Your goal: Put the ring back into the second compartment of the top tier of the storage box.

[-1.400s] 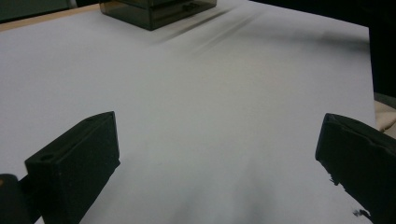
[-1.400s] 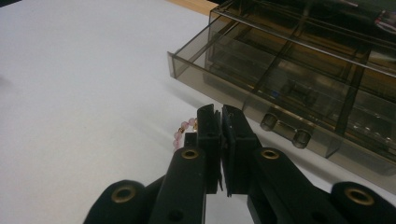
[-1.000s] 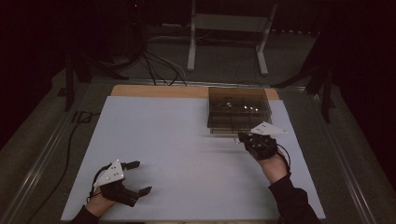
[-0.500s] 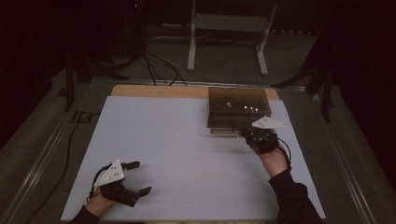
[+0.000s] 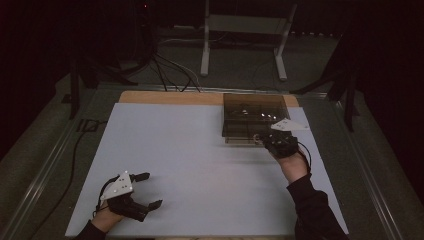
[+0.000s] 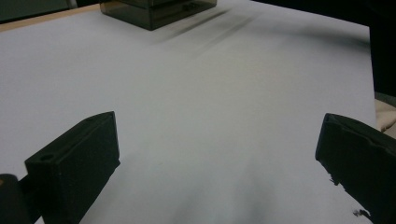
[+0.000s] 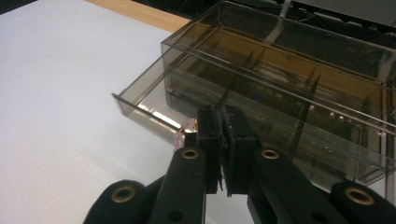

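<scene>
A smoky clear drawer box (image 5: 252, 112) stands at the far right of the white table top (image 5: 200, 150). Its lower drawer (image 7: 149, 100) is pulled out a little. My right gripper (image 5: 263, 140) is at the drawer's front, jaws shut together (image 7: 223, 115), tips against the front rim. A small pink and gold bit (image 7: 187, 128) sits just left of the tips; I cannot tell whether anything is pinched. My left gripper (image 5: 149, 190) rests near the table's front left, open, with nothing between its jaws (image 6: 217, 158). The box (image 6: 154, 11) is far ahead of it.
A wooden strip (image 5: 170, 97) runs along the table's far edge. Cables (image 5: 170, 70) and a white stand (image 5: 205, 45) lie on the dark floor beyond. A metal rail (image 5: 45, 170) borders the table's left side.
My right gripper has crept a little farther up toward the box front. The left gripper has stayed where it was.
</scene>
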### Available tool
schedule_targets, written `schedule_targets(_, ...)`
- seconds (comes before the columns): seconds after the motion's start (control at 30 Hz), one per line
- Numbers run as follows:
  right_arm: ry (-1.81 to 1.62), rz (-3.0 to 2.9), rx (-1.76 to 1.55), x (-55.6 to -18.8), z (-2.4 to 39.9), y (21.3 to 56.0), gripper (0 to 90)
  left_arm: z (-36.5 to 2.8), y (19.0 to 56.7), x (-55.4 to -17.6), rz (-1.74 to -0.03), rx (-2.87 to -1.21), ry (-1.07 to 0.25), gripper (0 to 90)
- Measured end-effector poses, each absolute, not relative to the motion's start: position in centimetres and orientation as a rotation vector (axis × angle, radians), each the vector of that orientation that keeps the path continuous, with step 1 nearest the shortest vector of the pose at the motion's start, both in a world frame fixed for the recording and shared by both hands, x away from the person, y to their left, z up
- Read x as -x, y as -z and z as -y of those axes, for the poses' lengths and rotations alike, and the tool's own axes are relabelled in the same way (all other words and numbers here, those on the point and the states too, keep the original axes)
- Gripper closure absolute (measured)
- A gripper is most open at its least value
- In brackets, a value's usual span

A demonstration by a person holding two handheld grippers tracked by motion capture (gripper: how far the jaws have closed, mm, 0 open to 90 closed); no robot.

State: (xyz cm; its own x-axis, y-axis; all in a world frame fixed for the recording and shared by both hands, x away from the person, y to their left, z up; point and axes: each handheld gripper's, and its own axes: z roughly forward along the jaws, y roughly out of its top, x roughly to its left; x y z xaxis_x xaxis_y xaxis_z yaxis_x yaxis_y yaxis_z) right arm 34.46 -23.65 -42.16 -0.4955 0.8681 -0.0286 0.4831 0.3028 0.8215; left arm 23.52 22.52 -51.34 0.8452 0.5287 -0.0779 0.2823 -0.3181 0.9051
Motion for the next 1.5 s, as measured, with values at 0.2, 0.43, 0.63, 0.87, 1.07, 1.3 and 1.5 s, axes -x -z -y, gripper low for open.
schedule_targets(0.2, -1.068, -2.1, -1.214, -35.0, 23.8, 42.2, 86.8, -22.5, 51.3, -23.5, -0.603, -1.92, -0.278, 0.8)
schedule_targets(0.43, -1.053, -2.099, -1.225, -35.6, 23.9, 42.4, 86.8, -22.5, 51.3, -23.5, -0.604, -1.921, -0.279, 0.8)
schedule_targets(0.63, -1.048, -2.097, -1.243, -36.2, 24.0, 42.6, 86.7, -22.5, 51.3, -23.5, -0.602, -1.919, -0.28, 0.8)
schedule_targets(0.87, -1.035, -2.096, -1.257, -36.9, 23.9, 43.0, 86.7, -22.5, 51.3, -23.5, -0.601, -1.921, -0.281, 0.8)
schedule_targets(1.07, -1.026, -2.093, -1.277, -37.6, 23.8, 43.4, 86.7, -22.5, 51.4, -23.5, -0.602, -1.924, -0.28, 0.8)
schedule_targets(1.3, -1.008, -2.092, -1.292, -38.4, 23.7, 43.8, 86.6, -22.5, 51.4, -23.5, -0.602, -1.925, -0.28, 0.8)
schedule_targets(1.5, -0.983, -2.099, -1.312, -38.9, 23.5, 44.1, 86.6, -22.5, 51.4, -23.5, -0.602, -1.924, -0.279, 0.8)
